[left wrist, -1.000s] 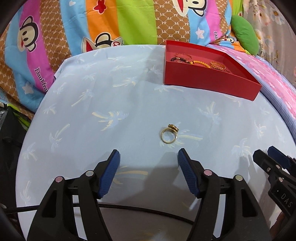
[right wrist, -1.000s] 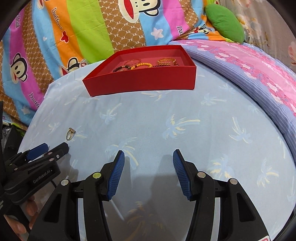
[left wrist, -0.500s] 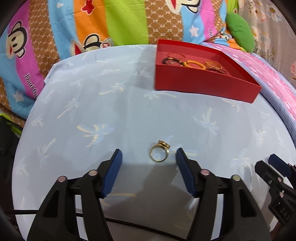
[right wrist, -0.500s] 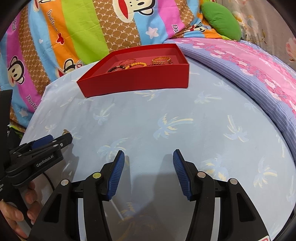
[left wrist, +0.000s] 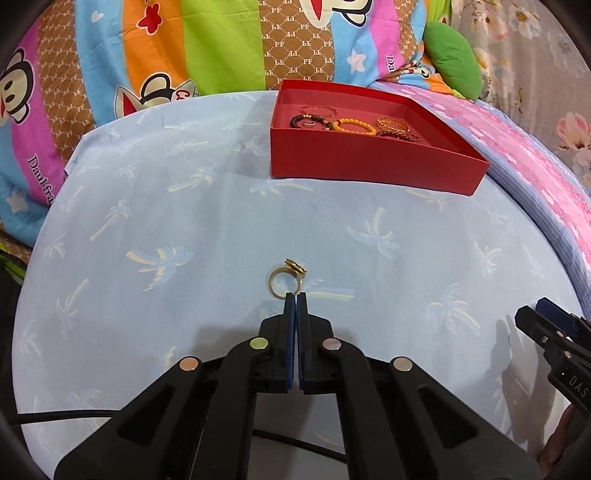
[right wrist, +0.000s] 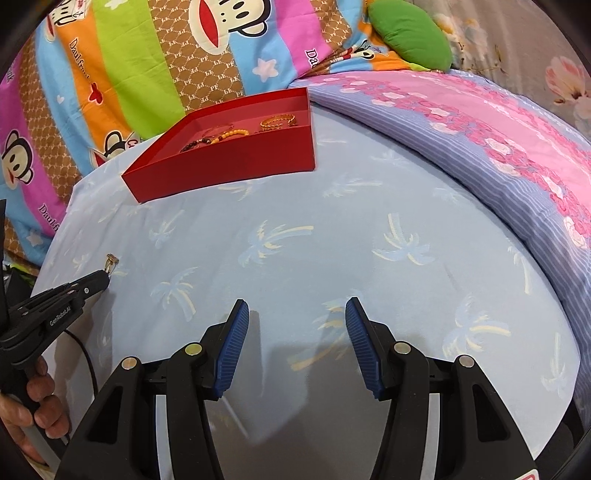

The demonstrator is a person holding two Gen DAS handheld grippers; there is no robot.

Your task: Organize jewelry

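A gold ring [left wrist: 286, 277] with a dark top stands upright on the pale blue palm-print cloth [left wrist: 184, 221]. My left gripper [left wrist: 295, 297] is shut, its blue pads pinching the ring's near edge. In the right wrist view the ring [right wrist: 110, 261] shows at the left gripper's tip [right wrist: 101, 277]. A red tray [left wrist: 369, 162] at the back holds several bead bracelets [left wrist: 354, 125] and a gold bangle. My right gripper [right wrist: 295, 325] is open and empty over the cloth, well right of the ring.
A striped cartoon-monkey blanket [left wrist: 147, 55] rises behind the tray. A pink and lavender quilt [right wrist: 480, 129] and a green cushion [right wrist: 410, 33] lie to the right. The cloth's rounded edge drops off at left and front.
My left gripper moved forward around the ring and shut on its near edge. The right gripper stayed open and shifted only slightly.
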